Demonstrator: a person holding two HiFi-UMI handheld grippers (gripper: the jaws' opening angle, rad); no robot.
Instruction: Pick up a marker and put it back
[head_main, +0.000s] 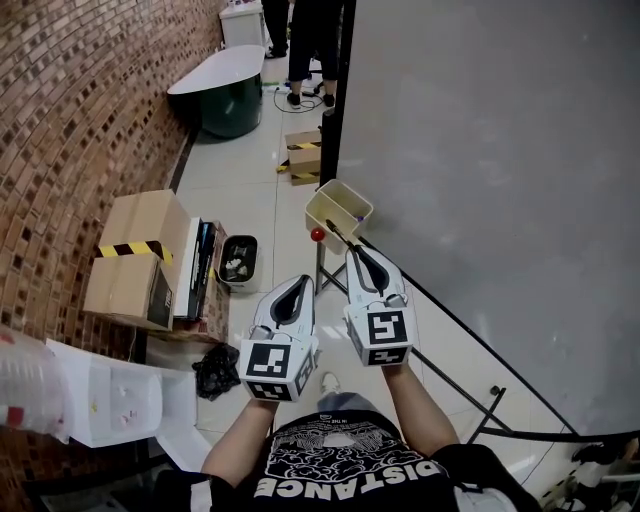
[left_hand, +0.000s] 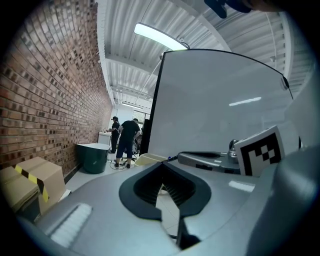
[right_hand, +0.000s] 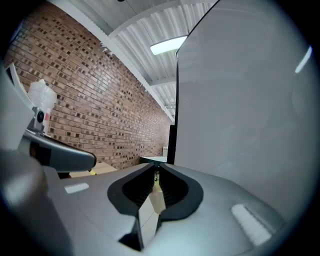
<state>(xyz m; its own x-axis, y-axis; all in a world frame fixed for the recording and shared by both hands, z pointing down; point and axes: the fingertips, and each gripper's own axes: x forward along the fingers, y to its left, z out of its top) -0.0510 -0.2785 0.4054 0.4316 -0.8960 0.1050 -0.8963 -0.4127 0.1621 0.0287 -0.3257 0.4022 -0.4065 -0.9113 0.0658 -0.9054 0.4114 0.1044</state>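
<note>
A cream bin (head_main: 338, 208) hangs at the near end of the big whiteboard (head_main: 480, 150); a small purple item (head_main: 357, 213), perhaps a marker, lies in it. A red ball (head_main: 317, 234) sits just below the bin. My right gripper (head_main: 355, 251) is shut and empty, its tip close under the bin. My left gripper (head_main: 303, 283) is held lower and to the left, also shut on nothing. In the left gripper view the jaws (left_hand: 161, 164) meet, with the bin (left_hand: 150, 159) beyond. In the right gripper view the jaws (right_hand: 155, 169) are closed beside the whiteboard (right_hand: 240, 110).
A brick wall (head_main: 70, 120) runs along the left. Cardboard boxes (head_main: 135, 260), a small black bin (head_main: 238, 262) and a white foam box (head_main: 110, 400) stand on the floor. A dark tub (head_main: 222, 90) and standing people (head_main: 310, 40) are farther off. The whiteboard's stand legs (head_main: 500, 400) cross at right.
</note>
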